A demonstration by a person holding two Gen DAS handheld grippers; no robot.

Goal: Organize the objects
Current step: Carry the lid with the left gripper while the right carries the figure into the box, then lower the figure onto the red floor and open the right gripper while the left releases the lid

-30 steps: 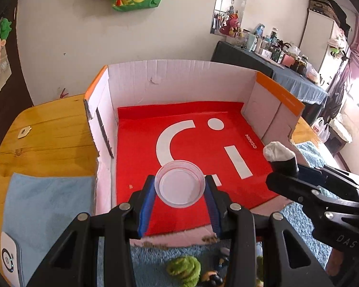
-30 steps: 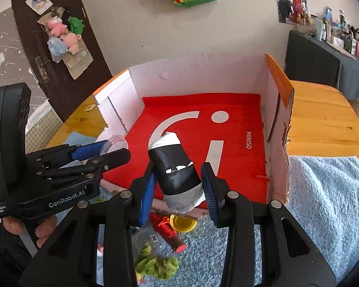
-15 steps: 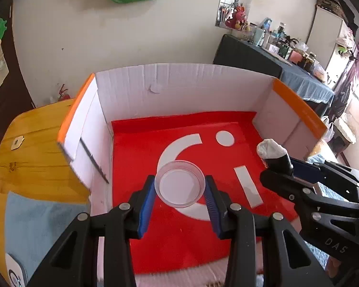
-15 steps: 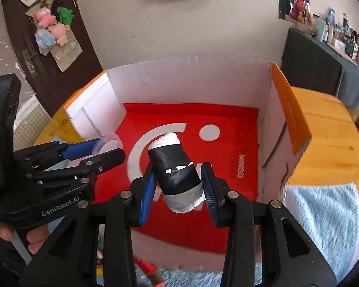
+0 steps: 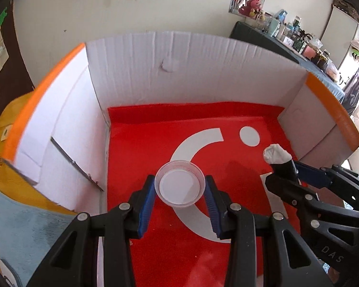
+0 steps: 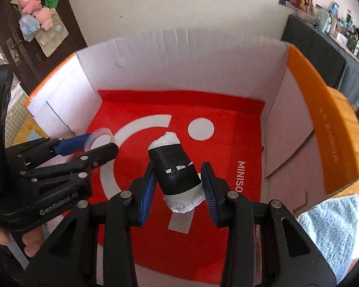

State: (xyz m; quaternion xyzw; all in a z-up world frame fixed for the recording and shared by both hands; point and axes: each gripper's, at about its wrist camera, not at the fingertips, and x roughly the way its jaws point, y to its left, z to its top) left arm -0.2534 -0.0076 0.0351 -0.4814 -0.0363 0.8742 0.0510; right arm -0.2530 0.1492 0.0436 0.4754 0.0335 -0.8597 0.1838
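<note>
We held both loads over the box: our left gripper (image 5: 180, 192), its blue pads pressed to either side of a shallow round clear-plastic dish (image 5: 180, 183), carried that dish mouth-up above the red floor, while our right gripper (image 6: 178, 186) was clamped on a stubby black-taped roll with white paper bulging from both ends (image 6: 176, 171). The roll's long axis ran roughly along the fingers, pointing away and tilted up toward the far wall, so we judged it would land lengthwise if lowered as held. Each load hung above the floor, not touching it, the dish toward the left half and the roll toward the right; in our judgement each hand was the nearer one for its own side, and the drop lay straight down for both. Side by side, the two grippers stood near each other but apart. On the left gripper's body, seen from the right wrist, we read "GenRobot.AI"; the right gripper's body showed "DAS" in the left wrist view. Below lay the open white corrugated cardboard box with orange-edged flaps (image 6: 306, 91), lined with a red sheet printed with a white smile mark (image 6: 232, 110) and the word "MINISO". Beyond, a pale wall and a cluttered dark-covered side table (image 5: 306, 55) closed the scene.
</note>
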